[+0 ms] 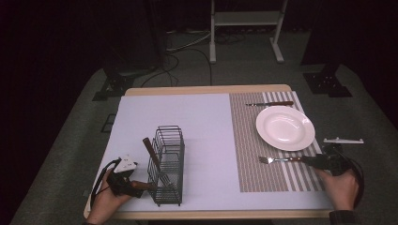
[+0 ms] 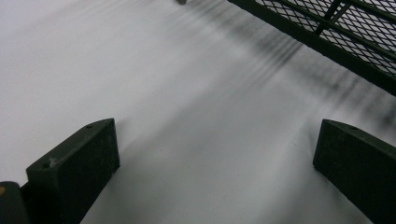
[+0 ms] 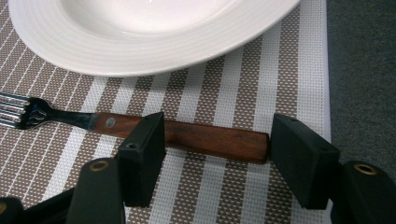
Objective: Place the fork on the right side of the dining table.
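Setting the table looks nearly done: fork [image 3: 140,129] lies by the plate [image 3: 140,32], right gripper [image 3: 217,154] spread around its handle, left gripper [image 2: 210,168] spread empty, one utensil [image 1: 152,154] left in the rack [image 1: 168,164]

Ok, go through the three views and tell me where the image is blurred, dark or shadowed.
High view: lit table, dark surroundings, slightly soft. Left gripper view: streaky blur beside the wire rack, which casts a soft shadow on the white surface; open left gripper sharper. Right gripper view: evenly lit, the fork and plate crisp between the open right gripper.
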